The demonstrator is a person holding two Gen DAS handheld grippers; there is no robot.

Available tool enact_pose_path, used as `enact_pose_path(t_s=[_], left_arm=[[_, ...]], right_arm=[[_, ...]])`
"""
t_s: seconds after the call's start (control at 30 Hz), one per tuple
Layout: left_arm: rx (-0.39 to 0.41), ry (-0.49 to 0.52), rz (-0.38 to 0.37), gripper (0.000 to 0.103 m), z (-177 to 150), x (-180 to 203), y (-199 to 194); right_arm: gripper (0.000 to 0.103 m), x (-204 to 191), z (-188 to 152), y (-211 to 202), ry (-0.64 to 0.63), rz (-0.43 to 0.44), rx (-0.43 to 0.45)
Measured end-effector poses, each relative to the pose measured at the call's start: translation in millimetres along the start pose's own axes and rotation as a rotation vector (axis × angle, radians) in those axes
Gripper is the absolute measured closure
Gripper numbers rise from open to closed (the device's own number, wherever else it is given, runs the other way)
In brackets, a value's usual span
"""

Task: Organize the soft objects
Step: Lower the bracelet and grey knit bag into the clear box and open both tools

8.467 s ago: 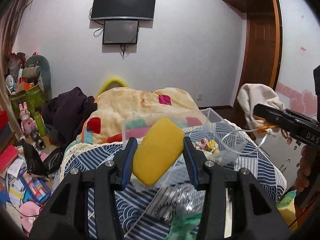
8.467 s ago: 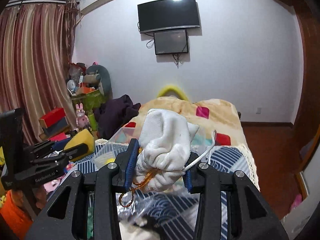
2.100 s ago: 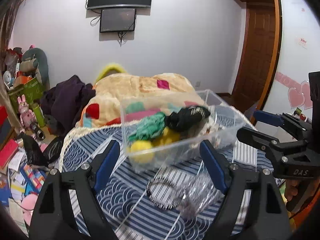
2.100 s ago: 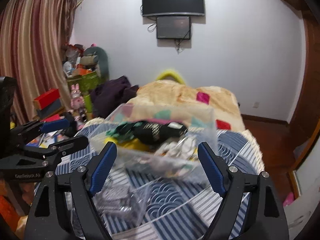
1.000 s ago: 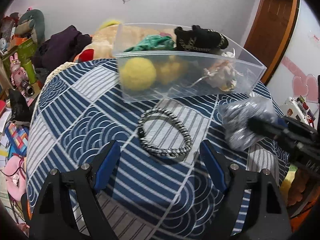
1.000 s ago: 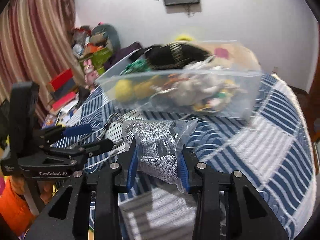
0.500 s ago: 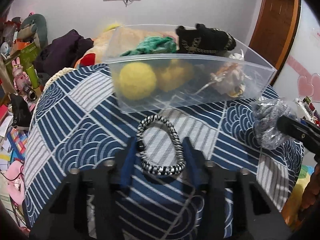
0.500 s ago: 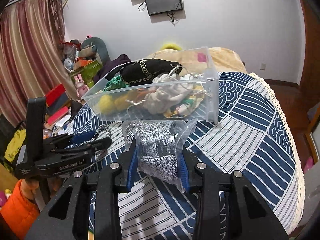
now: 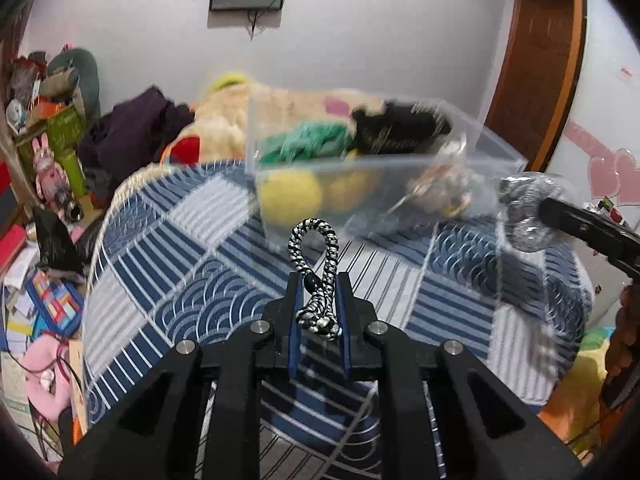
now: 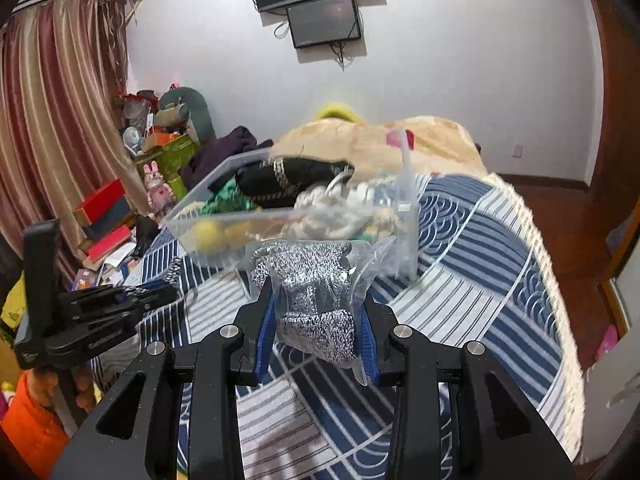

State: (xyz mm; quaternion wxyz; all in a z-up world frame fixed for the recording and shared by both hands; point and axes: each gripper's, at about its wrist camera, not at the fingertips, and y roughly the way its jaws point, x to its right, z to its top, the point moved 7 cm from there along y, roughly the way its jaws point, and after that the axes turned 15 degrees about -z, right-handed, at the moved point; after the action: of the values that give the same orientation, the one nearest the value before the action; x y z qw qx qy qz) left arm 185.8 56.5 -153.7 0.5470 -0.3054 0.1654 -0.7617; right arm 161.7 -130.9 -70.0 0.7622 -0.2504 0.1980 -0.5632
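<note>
Your left gripper (image 9: pixel 319 312) pinches the braided cord (image 9: pixel 316 276) at frame centre; your right gripper (image 10: pixel 318 320) clamps the bagged cloth (image 10: pixel 316 296) below the bin (image 10: pixel 296 220).

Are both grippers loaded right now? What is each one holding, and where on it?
Yes. The left gripper pinches the black-and-white braided loop at its lower end, the loop standing up. The right gripper clamps the bagged grey mesh bundle across its lower middle.

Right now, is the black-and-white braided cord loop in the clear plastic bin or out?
Out: the black-and-white braided cord loop is pinched in the left hand-held gripper, short of the clear plastic bin.
</note>
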Motion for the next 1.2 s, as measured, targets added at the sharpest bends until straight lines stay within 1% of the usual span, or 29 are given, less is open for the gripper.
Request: enact_pose_path(t_s=[0.17, 0.3, 0.37, 0.47, 0.6, 0.7, 0.8, 0.93, 1.03, 1.1, 1.13, 1.2], left_arm=[[0.083, 0.053, -0.013, 0.088, 32, 20, -18], [0.131, 0.073, -0.014, 0.088, 58, 24, -21], [0.146, 0.074, -0.010, 0.088, 67, 25, -19], [0.169, 0.076, 0.003, 0.088, 81, 21, -11], [0.150, 0.058, 0.003, 0.088, 94, 10, 9], [0.120, 0.057, 0.005, 0.088, 95, 5, 27], [0.085, 0.053, 0.006, 0.088, 93, 0, 45], [0.051, 0.058, 0.012, 0.087, 86, -1, 60], [0.046, 0.076, 0.026, 0.086, 84, -1, 64], [0.045, 0.085, 0.037, 0.083, 84, 0, 64], [0.044, 0.083, 0.037, 0.081, 83, 1, 64], [0.041, 0.071, 0.030, 0.075, 84, -1, 64]], right_arm=[[0.070, 4, 25, -4, 0.005, -0.017, 0.056], [0.070, 6, 45, -4, 0.006, -0.027, 0.096], [0.070, 6, 53, 2, 0.006, -0.031, 0.102], [0.070, 3, 58, 14, -0.001, -0.027, 0.086], [0.070, -6, 54, 34, -0.030, -0.014, 0.038], [0.069, -13, 51, 46, -0.046, -0.006, 0.017], [0.069, -17, 51, 49, -0.047, 0.013, 0.004], [0.069, -16, 49, 53, -0.064, 0.000, 0.003], [0.069, -14, 50, 59, -0.073, -0.024, -0.005], [0.069, -14, 50, 66, -0.075, -0.047, -0.014], [0.068, -16, 49, 70, -0.080, -0.048, -0.025], [0.067, -18, 49, 73, -0.105, -0.080, -0.020]])
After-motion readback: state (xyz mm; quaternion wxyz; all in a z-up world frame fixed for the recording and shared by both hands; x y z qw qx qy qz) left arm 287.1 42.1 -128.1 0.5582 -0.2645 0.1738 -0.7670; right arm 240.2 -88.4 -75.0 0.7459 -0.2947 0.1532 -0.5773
